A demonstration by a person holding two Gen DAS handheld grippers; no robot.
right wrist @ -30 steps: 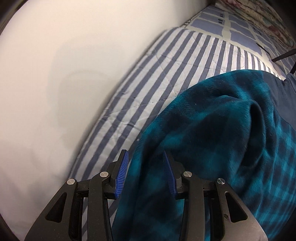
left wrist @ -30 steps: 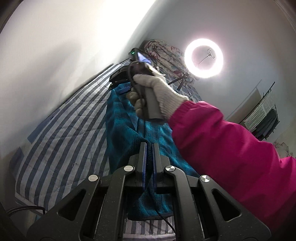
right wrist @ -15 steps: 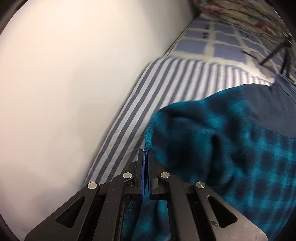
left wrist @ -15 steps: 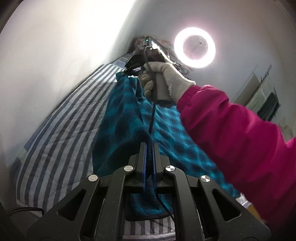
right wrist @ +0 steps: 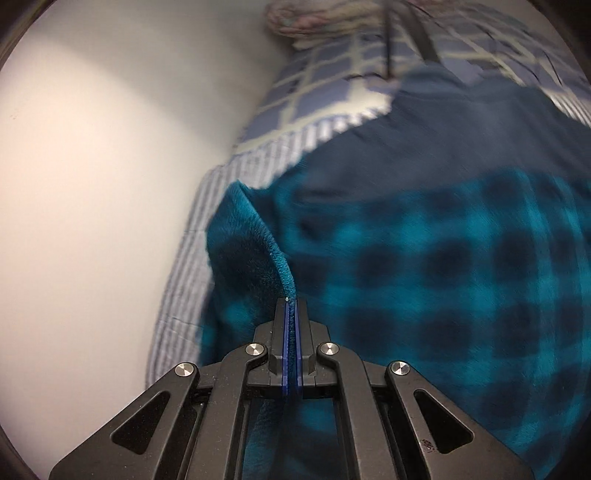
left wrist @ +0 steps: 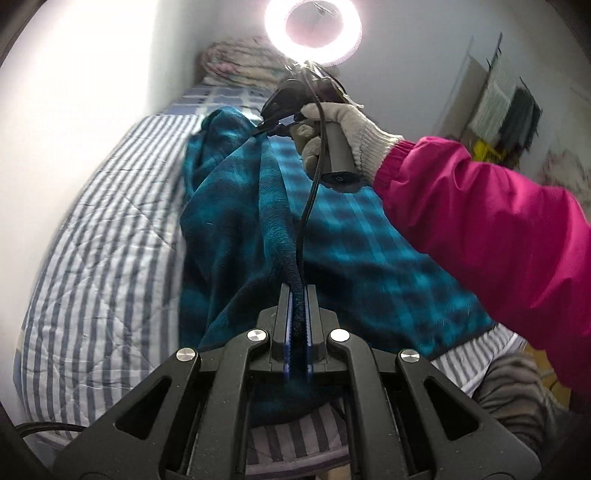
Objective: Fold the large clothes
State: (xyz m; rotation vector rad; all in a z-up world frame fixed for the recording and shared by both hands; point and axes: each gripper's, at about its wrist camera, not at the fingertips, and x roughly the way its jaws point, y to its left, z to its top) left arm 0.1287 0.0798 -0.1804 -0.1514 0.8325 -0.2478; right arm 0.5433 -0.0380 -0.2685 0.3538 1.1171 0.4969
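Observation:
A large teal and dark-blue checked fleece garment (left wrist: pixel 362 251) lies on a blue-and-white striped bed (left wrist: pixel 103 236). My left gripper (left wrist: pixel 297 295) is shut on a rolled edge of the garment near the bed's foot. My right gripper (left wrist: pixel 271 127), held by a gloved hand in a pink sleeve, is shut on the far end of the same edge and lifts it. In the right wrist view my right gripper (right wrist: pixel 291 306) pinches the fleece edge (right wrist: pixel 255 254), with the garment's plain navy part (right wrist: pixel 424 147) beyond.
A white wall (left wrist: pixel 74 92) runs along the bed's left side. A folded flowered quilt (left wrist: pixel 240 62) lies at the bed's head, on a checked sheet (right wrist: pixel 317 85). A lit ring light (left wrist: pixel 313 31) stands behind it. A clothes rack (left wrist: pixel 506 103) is at the right.
My right gripper has shut on the garment's edge and lifted it toward the bed's head. The fabric between the two grippers has pulled into a taut ridge. My left gripper stays shut.

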